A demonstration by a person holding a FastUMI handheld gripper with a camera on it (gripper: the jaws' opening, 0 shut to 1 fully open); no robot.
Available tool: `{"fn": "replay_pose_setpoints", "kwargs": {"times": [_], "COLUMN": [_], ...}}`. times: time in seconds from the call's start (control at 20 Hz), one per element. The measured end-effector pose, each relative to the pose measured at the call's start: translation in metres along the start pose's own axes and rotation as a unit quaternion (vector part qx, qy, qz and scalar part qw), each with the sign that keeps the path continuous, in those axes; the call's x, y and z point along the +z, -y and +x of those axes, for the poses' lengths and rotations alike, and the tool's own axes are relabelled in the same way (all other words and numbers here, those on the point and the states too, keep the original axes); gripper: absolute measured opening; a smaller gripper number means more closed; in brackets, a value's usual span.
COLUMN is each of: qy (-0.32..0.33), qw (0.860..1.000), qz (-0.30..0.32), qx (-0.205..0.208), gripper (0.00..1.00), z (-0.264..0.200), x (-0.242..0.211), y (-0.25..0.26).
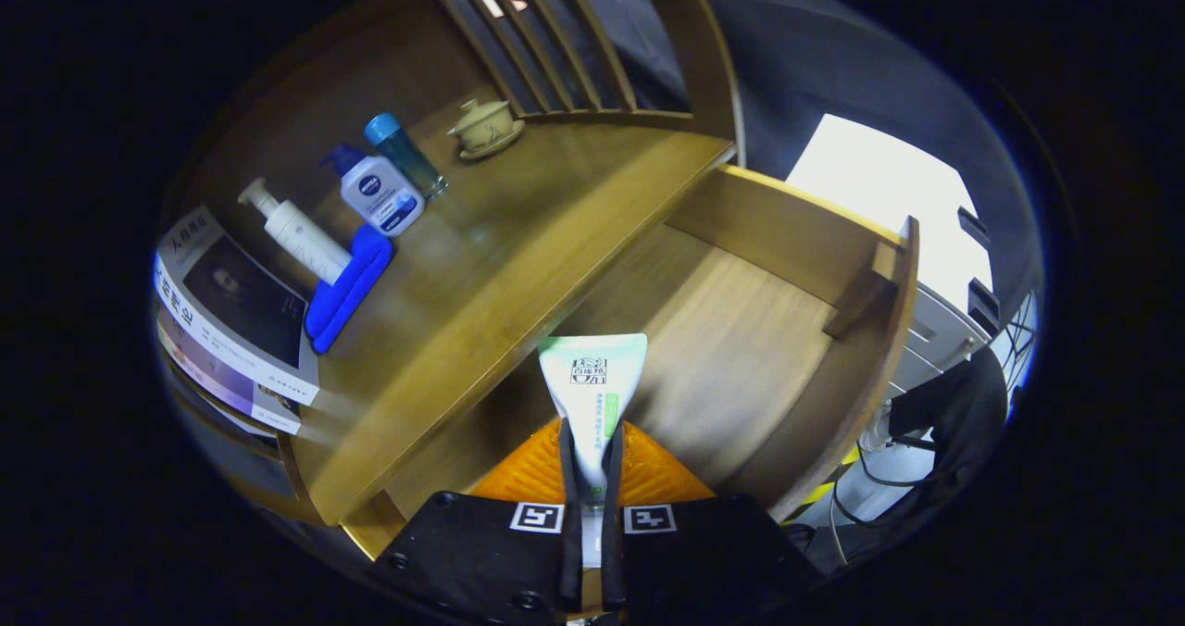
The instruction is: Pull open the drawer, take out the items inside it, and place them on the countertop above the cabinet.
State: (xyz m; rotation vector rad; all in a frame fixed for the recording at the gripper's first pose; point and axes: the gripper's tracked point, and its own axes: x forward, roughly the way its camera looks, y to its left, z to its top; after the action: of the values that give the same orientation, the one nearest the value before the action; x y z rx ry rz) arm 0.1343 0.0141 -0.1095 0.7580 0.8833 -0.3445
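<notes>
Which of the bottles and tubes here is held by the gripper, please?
The white tube with the green end: the gripper fingers pinch it above the open drawer, while the pump bottles stand on the countertop.

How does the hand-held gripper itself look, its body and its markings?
The hand-held gripper has a black, blocky body with visible screws. Two square black-and-white tags sit on its top, one on each side. Its two fingers are narrow upright plates backed by ribbed, wedge-shaped pieces.

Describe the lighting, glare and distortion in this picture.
Gripper view: fisheye bends the countertop edge and drawer walls; a bright overexposed patch glares beyond the drawer; soft sheen on the countertop; the tube, gripped in the tool, looks sharp.
</notes>
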Motion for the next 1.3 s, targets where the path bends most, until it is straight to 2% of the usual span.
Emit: {"fn": "replay_pose_setpoints", "kwargs": {"times": [0.15,0.35,0.5,0.65,0.75,0.95,1.0,1.2,1.3], "qy": [0.007,0.038,0.062,0.077,0.086,0.083,0.079,0.095,0.089], "qw": [0.999,0.999,0.997,0.992,0.984,0.960,0.956,0.933,0.928], "qz": [0.034,0.022,-0.020,-0.088,-0.140,-0.241,-0.257,-0.324,-0.338], "qx": [0.008,0.015,0.030,0.054,0.066,0.112,0.118,0.125,0.130], "gripper": [0.10,0.10,0.09,0.10,0.10,0.10,0.15,0.15,0.15], "z": [-0.011,-0.023,-0.028,-0.024,-0.017,0.000,0.004,0.018,0.024], "x": [0.004,0.026,0.045,0.060,0.067,0.063,0.065,0.079,0.080], "y": [0.002,-0.001,-0.020,-0.055,-0.079,-0.125,-0.131,-0.149,-0.153]}}
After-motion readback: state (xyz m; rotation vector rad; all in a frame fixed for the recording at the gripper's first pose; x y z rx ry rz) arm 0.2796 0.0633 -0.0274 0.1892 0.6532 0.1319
